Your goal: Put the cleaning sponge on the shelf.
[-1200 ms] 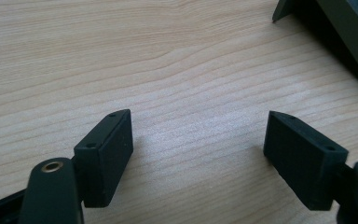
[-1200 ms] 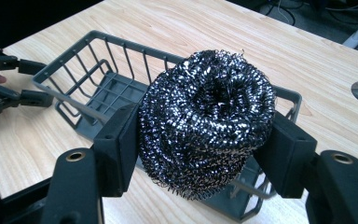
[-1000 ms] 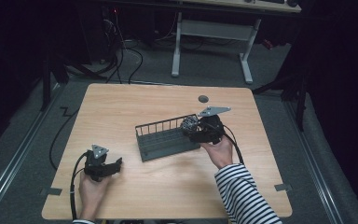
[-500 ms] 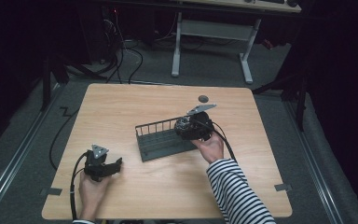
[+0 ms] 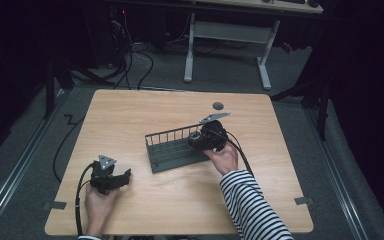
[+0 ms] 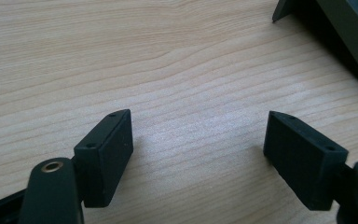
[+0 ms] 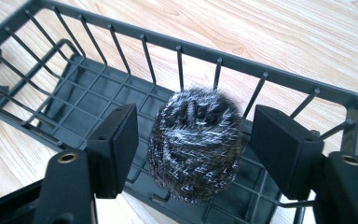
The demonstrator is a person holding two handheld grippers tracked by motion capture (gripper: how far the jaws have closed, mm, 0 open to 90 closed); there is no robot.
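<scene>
In dark wire basket (image 7: 279,79): round bristly steel scourer (image 7: 196,142).

A pale wood-grain counter (image 5: 145,115) takes up the middle of the high view. Near its 12 o'clock edge, a little toward 1, lies a small dark disc (image 5: 218,105), flat on the wood and apart from everything else. Two grey tape strips mark the counter's near corners, one at 7 o'clock (image 5: 54,205) and one at 5 o'clock (image 5: 303,201). Beyond the far edge, on the grey floor (image 5: 300,100), stands a white frame (image 5: 190,50) on two legs. Dark cables (image 5: 147,60) loop across the floor at 11 o'clock. A metal rail (image 5: 15,175) runs along the floor at 8 o'clock.
</scene>
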